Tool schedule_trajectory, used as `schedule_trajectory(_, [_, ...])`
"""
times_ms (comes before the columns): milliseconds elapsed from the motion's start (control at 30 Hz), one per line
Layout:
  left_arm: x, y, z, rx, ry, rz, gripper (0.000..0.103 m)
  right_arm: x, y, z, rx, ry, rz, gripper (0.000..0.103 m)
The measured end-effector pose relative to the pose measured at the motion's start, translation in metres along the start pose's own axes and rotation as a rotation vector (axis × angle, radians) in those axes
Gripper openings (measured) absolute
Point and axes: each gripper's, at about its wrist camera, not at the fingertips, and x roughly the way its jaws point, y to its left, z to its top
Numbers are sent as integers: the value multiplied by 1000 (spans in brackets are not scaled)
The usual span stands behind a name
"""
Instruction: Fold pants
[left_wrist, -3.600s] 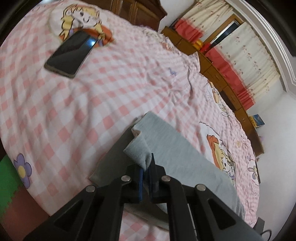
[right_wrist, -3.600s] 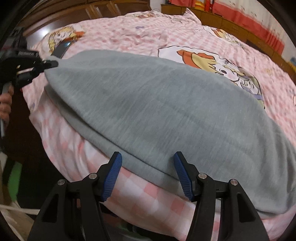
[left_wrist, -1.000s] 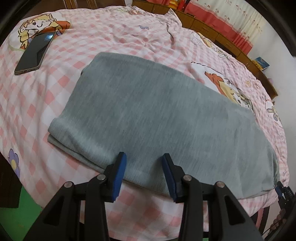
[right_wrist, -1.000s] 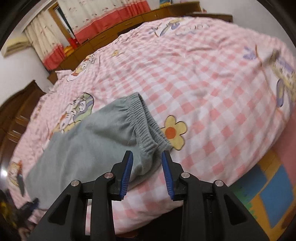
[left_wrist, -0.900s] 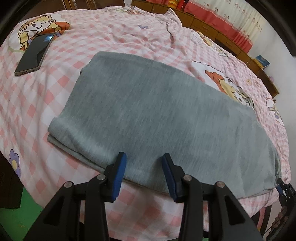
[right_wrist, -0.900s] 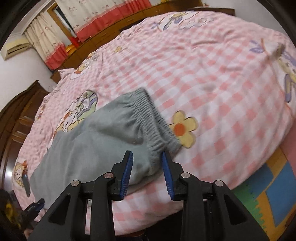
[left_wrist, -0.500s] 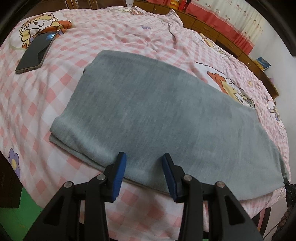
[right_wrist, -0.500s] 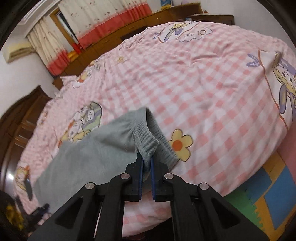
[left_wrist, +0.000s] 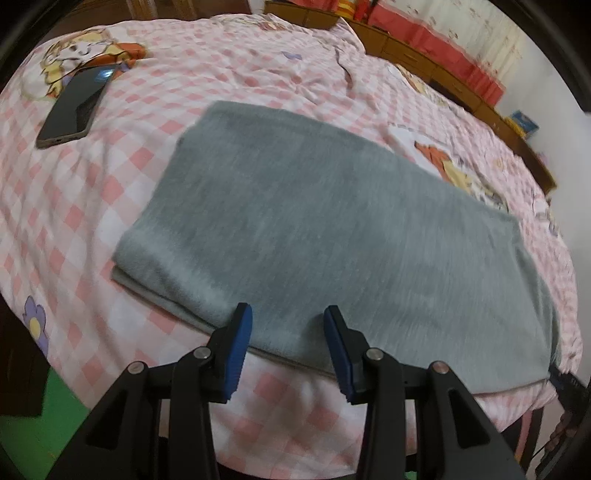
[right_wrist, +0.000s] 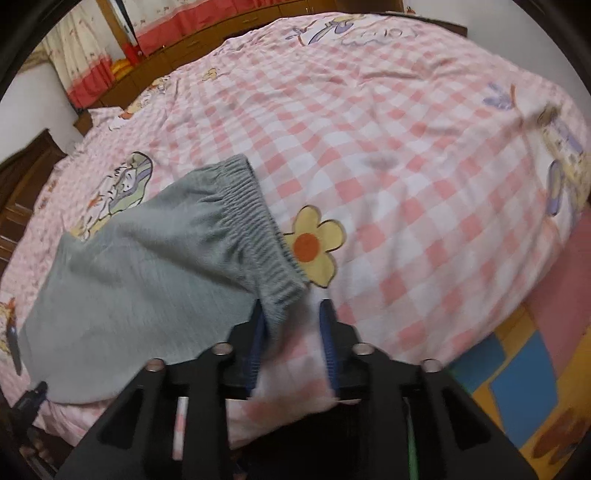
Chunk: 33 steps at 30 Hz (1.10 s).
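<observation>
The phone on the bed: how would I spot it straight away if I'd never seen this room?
Start from the pink checked bedsheet. Left of the folded grey pants, near the far corner, a cartoon girl is printed. The phone lies partly on her: a flat, dark, glossy slab, the only hard thing among the cloth.

Pants (left_wrist: 332, 236) are lying flat on the bed (left_wrist: 221, 74), stretching from 9 to 3 o'clock ahead of the left gripper (left_wrist: 287, 347). A phone (left_wrist: 74, 107) is resting at 10 o'clock. The waistband (right_wrist: 258, 221) is sitting at 12 o'clock before the right gripper (right_wrist: 291, 347).
</observation>
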Motion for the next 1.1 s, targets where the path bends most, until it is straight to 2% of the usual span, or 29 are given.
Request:
schedule_trajectory(167, [-13,21,17,-36,-23,-13,42,-31,30,-3,-163,-56,-121,33])
schedule_trajectory(233, [-18,28,28,-20,-49,3,42,-38,52,-3,-210,-77,-124,33])
schedule_trajectory(300, [-20,33,38,-2,-62,12,42,-41,74,-3,-242,-80,-84,33])
schedule_trajectory(367, [-18,37,49,12,-55,0,43,-37,106,-5,-282,-58,-1,35])
schedule_trajectory(467, [-14,40,66,43,-37,-24,44,-15,156,-14,-348,39,140,35])
schedule_trajectory(567, [-13,41,79,82,-46,-14,45,3,198,-29,-396,100,207,35])
schedule_trajectory(667, [-17,38,93,123,-81,-18,54,14,236,-45,-451,145,273,35])
schedule_trajectory(800, [-14,32,113,216,-93,-39,57,22,264,-62,-520,185,302,35])
schedule_trajectory(900, [-4,29,125,250,-42,-76,59,24,275,-69,-561,203,303,35])
schedule_trajectory(1000, [4,25,133,299,-29,-103,60,31,280,-71,-567,219,290,35])
schedule_trajectory(1100, [11,24,141,322,-34,-57,62,40,282,-72,-552,226,282,35])
